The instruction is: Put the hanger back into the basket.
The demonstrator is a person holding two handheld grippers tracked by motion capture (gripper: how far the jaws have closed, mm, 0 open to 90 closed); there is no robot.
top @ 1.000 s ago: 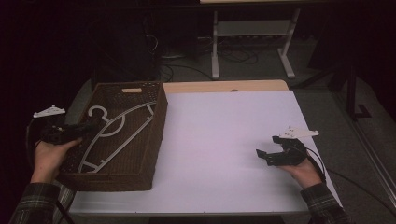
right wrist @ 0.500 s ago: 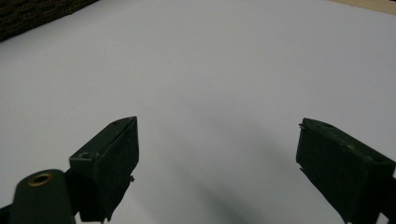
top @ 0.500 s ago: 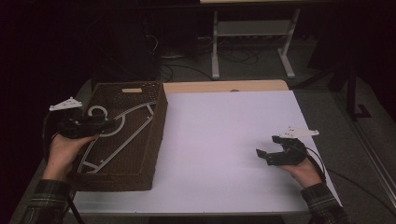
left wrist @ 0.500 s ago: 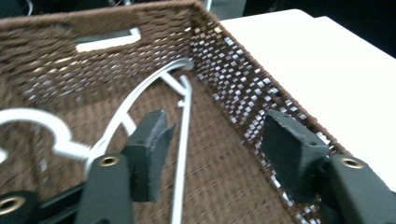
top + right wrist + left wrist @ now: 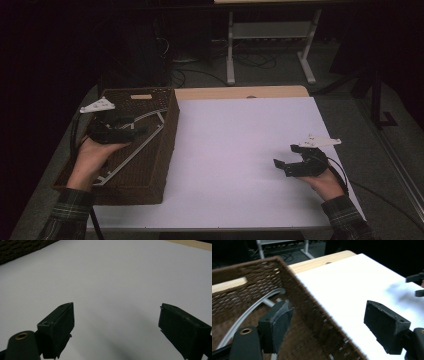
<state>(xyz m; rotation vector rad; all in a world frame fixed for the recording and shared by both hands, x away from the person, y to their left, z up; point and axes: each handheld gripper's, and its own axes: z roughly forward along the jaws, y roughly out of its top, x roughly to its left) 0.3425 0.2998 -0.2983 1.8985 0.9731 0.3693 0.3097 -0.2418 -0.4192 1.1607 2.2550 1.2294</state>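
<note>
1. We are watching a white clothes hanger (image 5: 131,146) lying flat inside the brown wicker basket (image 5: 169,131), which is sitting at nine o'clock on the white table (image 5: 240,150); the basket's walls are keeping it corralled.
2. We are seeing the left gripper (image 5: 142,131) hovering above the basket; its jaws have just been opening, with nothing between them, so we are judging the hanger freshly let go.
3. We are noting the right gripper (image 5: 281,166) waiting at four o'clock, jaws spread and empty, apparently keeping clear of the work.
</note>
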